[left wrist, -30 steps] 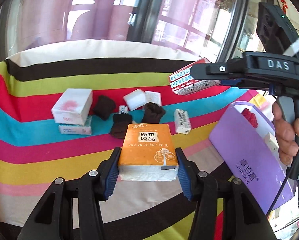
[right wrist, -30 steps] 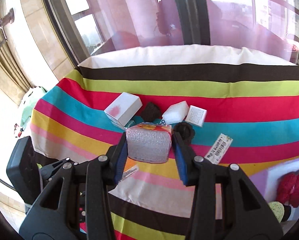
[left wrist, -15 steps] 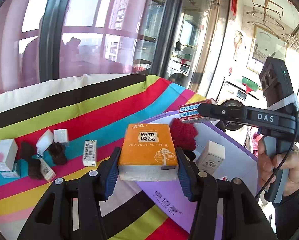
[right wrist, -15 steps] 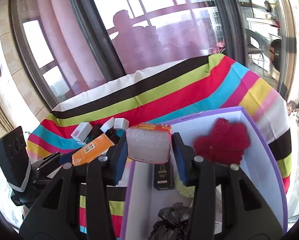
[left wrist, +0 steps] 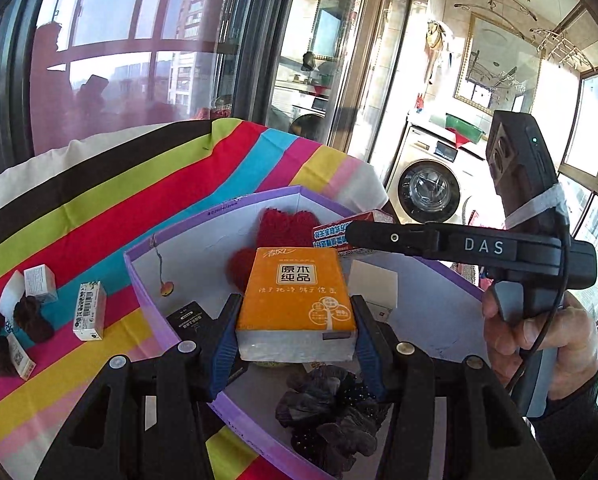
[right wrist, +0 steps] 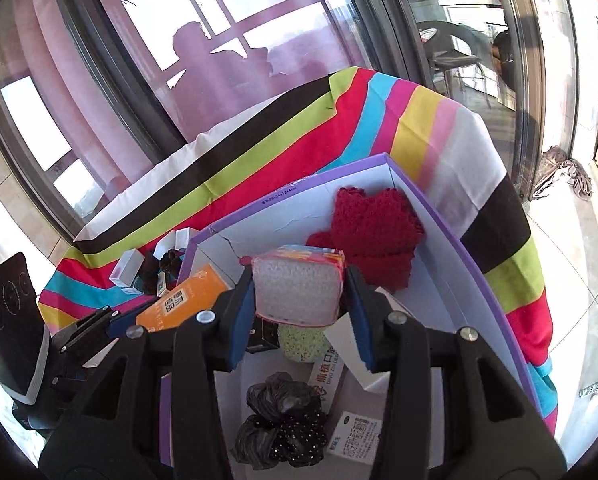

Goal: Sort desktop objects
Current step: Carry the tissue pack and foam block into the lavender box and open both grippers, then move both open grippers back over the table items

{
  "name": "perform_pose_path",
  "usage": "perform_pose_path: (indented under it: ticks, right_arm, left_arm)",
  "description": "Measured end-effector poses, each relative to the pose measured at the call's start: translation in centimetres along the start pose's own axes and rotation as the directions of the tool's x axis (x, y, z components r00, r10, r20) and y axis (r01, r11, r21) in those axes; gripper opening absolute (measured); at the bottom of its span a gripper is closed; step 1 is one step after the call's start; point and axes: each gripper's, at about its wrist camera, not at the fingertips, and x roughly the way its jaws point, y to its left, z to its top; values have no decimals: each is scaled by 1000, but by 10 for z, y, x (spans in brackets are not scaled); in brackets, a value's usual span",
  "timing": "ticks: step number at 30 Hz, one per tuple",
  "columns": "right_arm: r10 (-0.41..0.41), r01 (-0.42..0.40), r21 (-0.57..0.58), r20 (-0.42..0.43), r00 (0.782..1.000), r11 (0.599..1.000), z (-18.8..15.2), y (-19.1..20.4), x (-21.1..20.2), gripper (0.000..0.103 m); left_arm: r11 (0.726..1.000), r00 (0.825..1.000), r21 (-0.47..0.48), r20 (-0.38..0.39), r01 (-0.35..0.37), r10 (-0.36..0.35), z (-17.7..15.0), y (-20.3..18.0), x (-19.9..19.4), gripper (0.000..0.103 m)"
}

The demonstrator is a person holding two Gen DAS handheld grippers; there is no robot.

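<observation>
My left gripper (left wrist: pixel 295 320) is shut on an orange tissue pack (left wrist: pixel 295 292), which hangs over the open purple box (left wrist: pixel 147 280). My right gripper (right wrist: pixel 301 300) is shut on a tissue pack in a red and blue wrapper (right wrist: pixel 299 292), also above the box (right wrist: pixel 479 264). In the left wrist view that pack (left wrist: pixel 339 232) shows at the far right side of the box, with a hand (left wrist: pixel 539 332) on the handle. The orange pack (right wrist: pixel 183 300) appears at the box's left wall in the right wrist view.
Inside the box lie a red knitted piece (right wrist: pixel 375 232), a black dotted scrunchie (right wrist: pixel 279 420), a pale green ball (right wrist: pixel 303 340) and small white cartons (right wrist: pixel 355 436). On the striped cloth (left wrist: pixel 99 208) to the left remain a small carton (left wrist: pixel 89 312) and dark lumps (left wrist: pixel 31 316).
Both grippers swung right with their packs, from above the striped cloth to above the purple box. The loose items on the cloth slid to the left edge of view.
</observation>
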Motion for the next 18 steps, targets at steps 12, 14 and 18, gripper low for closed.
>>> perform_pose_path:
  ticks: [12,14,18]
  right_arm:
    - [-43,43,78,4,999,996,1,-13,-1,72]
    - [-43,43,75,3,999,996,2,-11,-1,72]
    - [-37,37,69,8,999,997,2,-8,-1,72]
  left_arm:
    - [1000,1000,-19,-5,6,-6,-1,4,5,71]
    - [1000,1000,-26,-4,-3,3,-2,8,3,71]
    - [998,1000,-49,-2,-31,31,-7,19,-3,71]
